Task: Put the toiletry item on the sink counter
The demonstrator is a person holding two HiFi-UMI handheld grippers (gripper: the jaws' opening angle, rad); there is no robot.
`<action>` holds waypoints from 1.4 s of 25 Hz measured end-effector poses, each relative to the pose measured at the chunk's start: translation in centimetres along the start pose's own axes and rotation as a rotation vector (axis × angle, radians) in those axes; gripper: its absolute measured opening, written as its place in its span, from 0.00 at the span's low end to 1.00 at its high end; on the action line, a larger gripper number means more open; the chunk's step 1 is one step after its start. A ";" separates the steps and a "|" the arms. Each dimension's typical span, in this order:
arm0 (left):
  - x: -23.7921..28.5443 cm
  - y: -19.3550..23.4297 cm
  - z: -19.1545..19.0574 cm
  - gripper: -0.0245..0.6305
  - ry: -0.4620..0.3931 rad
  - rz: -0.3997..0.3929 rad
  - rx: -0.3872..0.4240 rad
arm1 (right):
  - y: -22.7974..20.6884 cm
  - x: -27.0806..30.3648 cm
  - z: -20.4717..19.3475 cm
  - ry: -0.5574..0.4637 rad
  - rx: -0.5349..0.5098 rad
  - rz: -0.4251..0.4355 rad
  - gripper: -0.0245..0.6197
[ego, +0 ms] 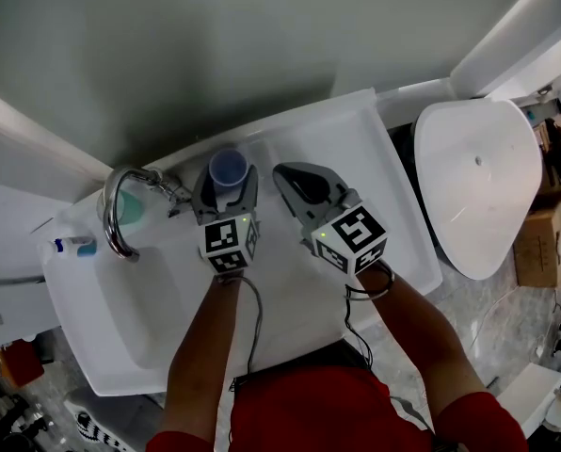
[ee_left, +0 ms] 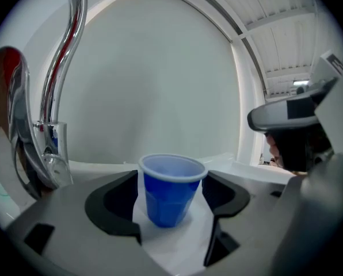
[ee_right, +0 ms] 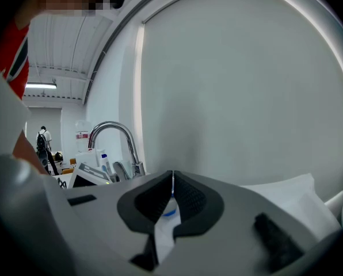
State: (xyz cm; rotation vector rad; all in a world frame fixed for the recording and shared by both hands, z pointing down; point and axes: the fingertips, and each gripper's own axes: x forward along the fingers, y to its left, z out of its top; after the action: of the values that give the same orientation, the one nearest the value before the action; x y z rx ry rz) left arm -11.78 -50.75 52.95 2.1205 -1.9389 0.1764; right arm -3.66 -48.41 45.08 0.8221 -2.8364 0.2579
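A small blue plastic cup (ego: pixel 229 169) (ee_left: pixel 170 191) stands upright on the white sink counter (ego: pixel 356 149), close to the back wall. My left gripper (ego: pixel 227 185) (ee_left: pixel 171 183) is open around it, one pad on each side, with a thin gap between each pad and the cup's wall. Just to the cup's right, my right gripper (ego: pixel 282 173) (ee_right: pixel 172 174) hovers over the counter with its jaws shut and nothing in them. In the right gripper view a sliver of blue shows through the slit below the closed tips.
A chrome curved faucet (ego: pixel 120 205) (ee_left: pixel 62 68) (ee_right: pixel 111 134) rises left of the cup, over the sink basin (ego: pixel 130 309). A small blue-and-white item (ego: pixel 73 246) lies at the counter's left end. A white oval fixture (ego: pixel 478 186) and a cardboard box (ego: pixel 544 243) stand to the right.
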 end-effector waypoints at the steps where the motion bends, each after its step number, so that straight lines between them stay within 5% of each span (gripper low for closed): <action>1: -0.1 -0.1 -0.1 0.55 0.002 -0.005 -0.001 | 0.0 0.0 0.0 0.000 0.001 0.001 0.09; 19: -6.8 -2.4 1.6 0.56 -0.080 -0.066 -0.069 | 0.9 -1.4 -1.0 -0.010 0.053 0.019 0.09; 26: -11.2 -4.3 6.4 0.18 -0.178 -0.134 -0.006 | 4.1 -4.0 0.9 -0.082 0.068 0.128 0.09; 35: -17.0 -7.5 10.5 0.07 -0.225 -0.260 0.064 | 8.7 -8.2 4.3 -0.163 -0.012 0.198 0.09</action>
State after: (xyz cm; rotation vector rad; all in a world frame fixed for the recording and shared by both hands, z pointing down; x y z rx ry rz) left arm -7.00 -36.72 37.55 2.5036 -1.7657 -0.0537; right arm -2.03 -37.90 38.13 0.5838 -3.0725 0.2087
